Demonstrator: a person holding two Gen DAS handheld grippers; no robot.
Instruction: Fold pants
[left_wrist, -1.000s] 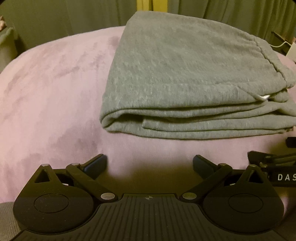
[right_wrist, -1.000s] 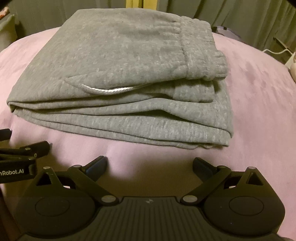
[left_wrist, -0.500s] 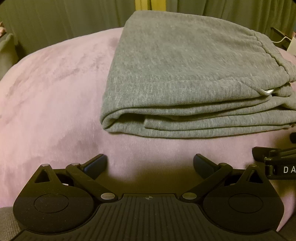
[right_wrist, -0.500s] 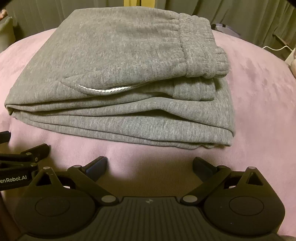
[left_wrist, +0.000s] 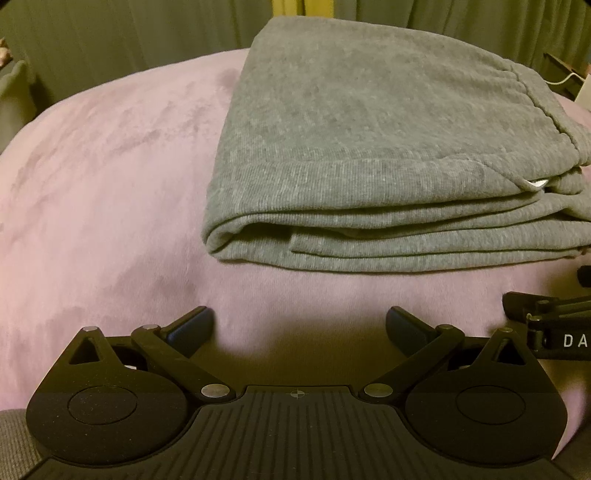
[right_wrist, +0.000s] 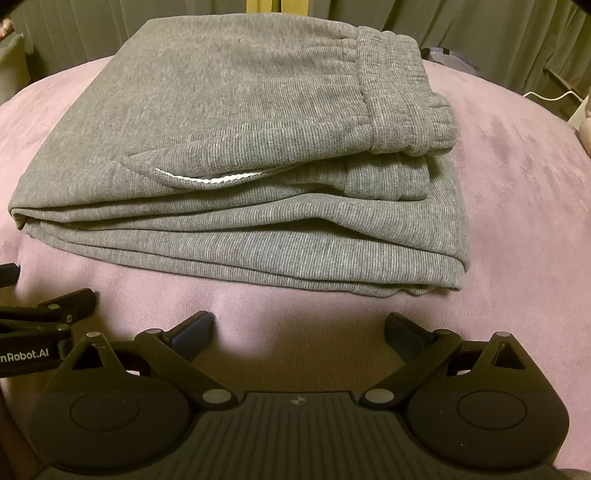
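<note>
Grey pants (right_wrist: 240, 155) lie folded in a stacked bundle on the pink blanket (left_wrist: 92, 192), waistband to the right. Left gripper (left_wrist: 299, 325) and right gripper (right_wrist: 299, 326) sit near the bundle's front edge, jaws apart, holding nothing.

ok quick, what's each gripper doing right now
left gripper: open, holding nothing, short of the pants
right gripper: open, holding nothing, short of the pants
</note>
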